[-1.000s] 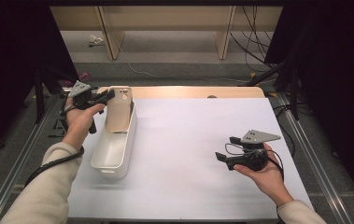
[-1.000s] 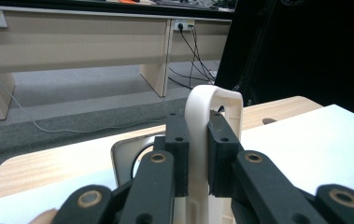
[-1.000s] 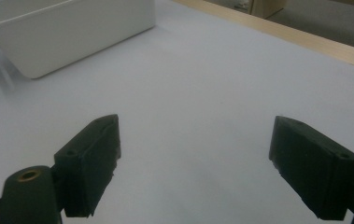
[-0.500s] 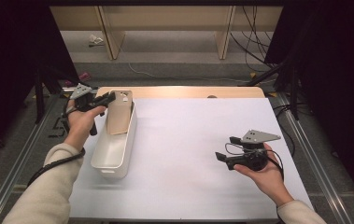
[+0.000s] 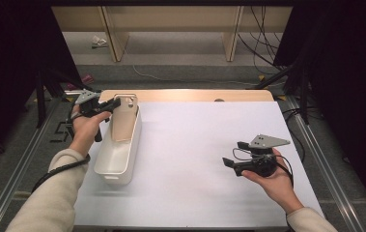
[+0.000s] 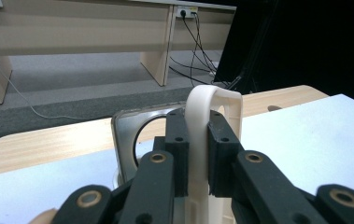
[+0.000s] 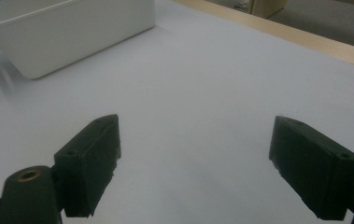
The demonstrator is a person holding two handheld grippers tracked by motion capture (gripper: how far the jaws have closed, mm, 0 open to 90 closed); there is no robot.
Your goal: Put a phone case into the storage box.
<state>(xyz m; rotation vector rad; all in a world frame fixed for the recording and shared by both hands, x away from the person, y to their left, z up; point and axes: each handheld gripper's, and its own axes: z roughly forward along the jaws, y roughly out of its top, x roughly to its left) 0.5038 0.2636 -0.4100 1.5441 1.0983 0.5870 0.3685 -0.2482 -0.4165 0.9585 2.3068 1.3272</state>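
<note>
Tipping further into the bin (image 5: 118, 159), the board (image 5: 121, 123) stays pinched by the left gripper (image 5: 107, 105); right gripper (image 5: 232, 153) spread wide, idle.

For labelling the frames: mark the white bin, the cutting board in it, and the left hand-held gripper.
white bin (image 5: 118, 162), high view, inner floor near the front.
cutting board (image 5: 122, 126), high view, tan face.
left hand-held gripper (image 6: 198, 154), left gripper view, between the pads clamping the board's white handle.

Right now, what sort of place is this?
Probably a lab recording station: a white-covered table flanked by metal rails, black curtains at the sides, and loose cables on the floor beyond.
</note>
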